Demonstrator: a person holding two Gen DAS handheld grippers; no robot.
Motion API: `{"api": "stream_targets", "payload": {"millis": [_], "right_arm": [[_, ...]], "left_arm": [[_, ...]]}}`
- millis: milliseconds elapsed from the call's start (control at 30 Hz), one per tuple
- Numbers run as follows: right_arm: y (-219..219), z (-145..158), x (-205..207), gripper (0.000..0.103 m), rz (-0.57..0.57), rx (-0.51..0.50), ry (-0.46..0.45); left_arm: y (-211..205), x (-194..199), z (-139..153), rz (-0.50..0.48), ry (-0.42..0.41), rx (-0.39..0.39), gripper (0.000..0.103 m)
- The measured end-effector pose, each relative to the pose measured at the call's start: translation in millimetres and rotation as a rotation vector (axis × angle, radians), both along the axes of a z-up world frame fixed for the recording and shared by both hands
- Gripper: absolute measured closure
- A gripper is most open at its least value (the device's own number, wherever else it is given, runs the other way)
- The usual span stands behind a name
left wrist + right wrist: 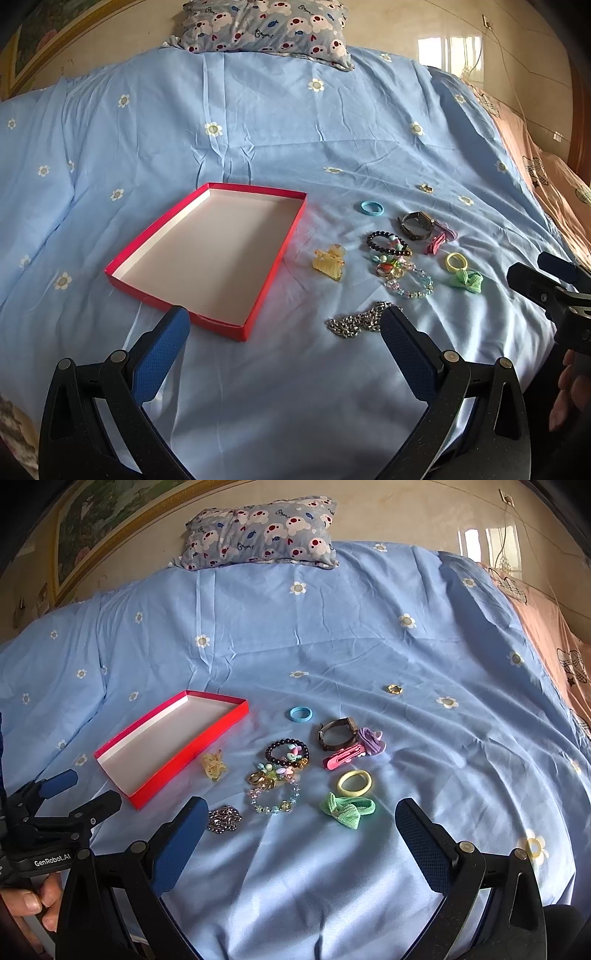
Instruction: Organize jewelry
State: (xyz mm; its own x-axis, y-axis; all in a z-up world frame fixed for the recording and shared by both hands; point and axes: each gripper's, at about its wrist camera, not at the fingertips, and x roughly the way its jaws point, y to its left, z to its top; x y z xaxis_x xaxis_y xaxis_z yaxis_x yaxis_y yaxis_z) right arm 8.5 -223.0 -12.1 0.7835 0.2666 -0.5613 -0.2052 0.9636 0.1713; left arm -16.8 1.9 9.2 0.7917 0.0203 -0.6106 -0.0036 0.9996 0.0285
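The left tool (pixel 284 321) hovers low over the bed (pixel 258 147) with its blue-padded fingers (pixel 162 354) spread wide and nothing between them; its tips frame the near edge of the red box (pixel 269 280) on one side and the silver chain (pixel 354 321) on the other. The right tool (pixel 301 812) is likewise wide open and empty, held just short of the jewelry. The box is shallow, lidless and white inside, with nothing in it, and it lies on the blue flowered sheet to the left of the cluster. Just beside the box sits a yellow hair claw (pixel 330 263). Right of that, a dark bead bracelet (pixel 287 752), a clear bead bracelet (pixel 275 797) and some small colourful charms (pixel 271 773) lie touching in a heap. Near the right tool are a green bow tie (pixel 345 809) and a yellow hair band (pixel 354 782). Farther out lie a pink clip (pixel 341 757), a purple flower piece (pixel 371 739), a watch (pixel 338 733) and a blue hair band (pixel 300 714). A gold ring (pixel 393 689) rests well apart from the rest. A patterned pillow (pixel 264 531) lies at the head of the bed.
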Motion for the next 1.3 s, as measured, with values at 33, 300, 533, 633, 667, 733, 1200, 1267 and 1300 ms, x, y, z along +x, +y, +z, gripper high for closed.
{"api": "stream_targets", "payload": {"millis": [33, 300, 533, 633, 667, 733, 1200, 1267, 1300], "right_arm": [[-0.2, 0.4, -0.4, 0.001, 0.001, 0.001, -0.001], [4.7, 2.6, 0.3, 0.001, 0.015, 0.002, -0.003], [5.3, 2.2, -0.6, 0.001, 0.021, 0.007, -0.006], [5.9, 2.3, -0.5, 0.001, 0.025, 0.008, -0.005], [5.9, 2.1, -0.8, 0.001, 0.025, 0.008, -0.005], [6.1, 2.4, -0.1, 0.001, 0.027, 0.009, -0.006], [6.7, 2.0, 0.4, 0.001, 0.036, 0.021, -0.007], [6.8, 1.9, 0.2, 0.001, 0.034, 0.021, -0.008], [6.2, 1.5, -0.1, 0.001, 0.034, 0.021, -0.008]], "left_arm": [[0.2, -0.6, 0.6, 0.0, 0.0, 0.0, 0.0], [-1.0, 0.8, 1.3, -0.001, -0.002, 0.002, 0.0], [-1.4, 3.0, 3.5, 0.001, -0.007, 0.001, 0.0], [-1.6, 3.1, 3.2, 0.0, -0.008, 0.0, 0.0], [-1.6, 2.8, 3.1, 0.001, -0.009, 0.001, 0.0], [-1.4, 3.0, 3.1, 0.0, -0.008, -0.001, 0.0], [-5.3, 5.7, 0.3, -0.007, -0.001, -0.001, 0.0], [-6.6, 7.0, -0.8, -0.009, 0.002, 0.001, 0.0], [-6.7, 8.0, -1.3, -0.011, 0.004, -0.001, 0.0]]}}
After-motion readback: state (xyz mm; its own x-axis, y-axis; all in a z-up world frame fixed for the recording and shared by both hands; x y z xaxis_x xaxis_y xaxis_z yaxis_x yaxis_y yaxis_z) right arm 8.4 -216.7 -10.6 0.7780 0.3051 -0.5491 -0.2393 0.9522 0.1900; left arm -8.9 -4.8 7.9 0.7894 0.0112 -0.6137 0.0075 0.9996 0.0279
